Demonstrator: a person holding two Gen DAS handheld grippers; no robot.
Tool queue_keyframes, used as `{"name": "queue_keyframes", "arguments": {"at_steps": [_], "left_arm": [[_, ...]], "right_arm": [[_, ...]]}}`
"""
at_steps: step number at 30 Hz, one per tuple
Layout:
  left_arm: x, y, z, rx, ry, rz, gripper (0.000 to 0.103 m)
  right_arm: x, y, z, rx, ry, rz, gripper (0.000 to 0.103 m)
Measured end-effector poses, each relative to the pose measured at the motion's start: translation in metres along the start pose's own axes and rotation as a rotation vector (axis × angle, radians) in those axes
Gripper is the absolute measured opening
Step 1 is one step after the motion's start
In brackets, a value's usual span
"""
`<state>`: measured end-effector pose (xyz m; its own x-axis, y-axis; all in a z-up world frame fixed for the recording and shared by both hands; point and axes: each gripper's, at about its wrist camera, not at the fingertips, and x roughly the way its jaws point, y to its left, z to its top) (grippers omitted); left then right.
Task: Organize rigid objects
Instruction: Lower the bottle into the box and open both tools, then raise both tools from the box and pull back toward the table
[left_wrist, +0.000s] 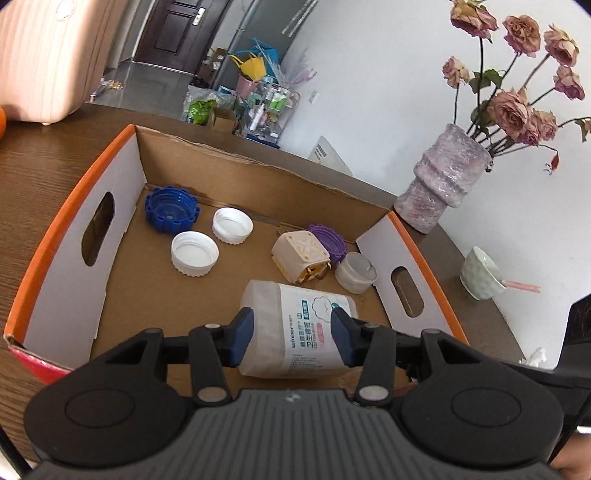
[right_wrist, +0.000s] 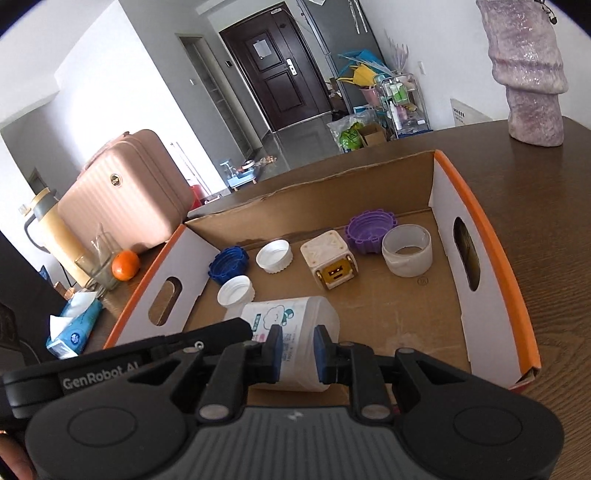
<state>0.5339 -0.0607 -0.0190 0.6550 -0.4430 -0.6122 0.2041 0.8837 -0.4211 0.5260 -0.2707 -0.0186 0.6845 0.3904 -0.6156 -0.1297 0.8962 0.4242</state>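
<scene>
A translucent cotton-swab jar (left_wrist: 295, 328) lies on its side in the cardboard box (left_wrist: 122, 173), near the front. My left gripper (left_wrist: 291, 338) is closed around the jar, pads on both of its sides. In the right wrist view the jar (right_wrist: 291, 325) sits just past my right gripper (right_wrist: 297, 354), whose jaws stand partly closed with the jar's near end between the pads; contact is unclear. The box (right_wrist: 484, 236) also holds a blue cap (left_wrist: 170, 209), two white caps (left_wrist: 194, 253), a cream charger cube (left_wrist: 301, 255), a purple cap (left_wrist: 330, 242) and a translucent lid (left_wrist: 355, 272).
A lilac vase with dried roses (left_wrist: 439, 181) stands right of the box beside a pale bowl (left_wrist: 482, 273). Left of the box stand a pink case (right_wrist: 125, 192), an orange (right_wrist: 125, 265), a glass (right_wrist: 99, 264) and a tissue pack (right_wrist: 74, 328).
</scene>
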Motion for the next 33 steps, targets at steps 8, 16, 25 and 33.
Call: {"name": "queue_keyframes", "arguments": {"at_steps": [8,16,25,33], "left_arm": [[-0.051,-0.020,0.015,0.094,-0.118,0.033,0.056],[-0.150,-0.051,0.021,0.196,-0.362,0.086,0.080],[-0.229,-0.088,-0.020,0.338,-0.594,0.202,0.102],[-0.262,-0.090,-0.070,0.325,-0.640,0.234,0.103]], "right_arm": [[-0.041,0.018,0.016,-0.052,-0.103,-0.010,0.019],[-0.123,0.060,0.023,-0.211,-0.299,-0.091,0.042],[-0.210,0.091,-0.017,-0.381,-0.535,-0.167,0.062],[-0.251,0.088,-0.066,-0.394,-0.639,-0.146,0.070]]}}
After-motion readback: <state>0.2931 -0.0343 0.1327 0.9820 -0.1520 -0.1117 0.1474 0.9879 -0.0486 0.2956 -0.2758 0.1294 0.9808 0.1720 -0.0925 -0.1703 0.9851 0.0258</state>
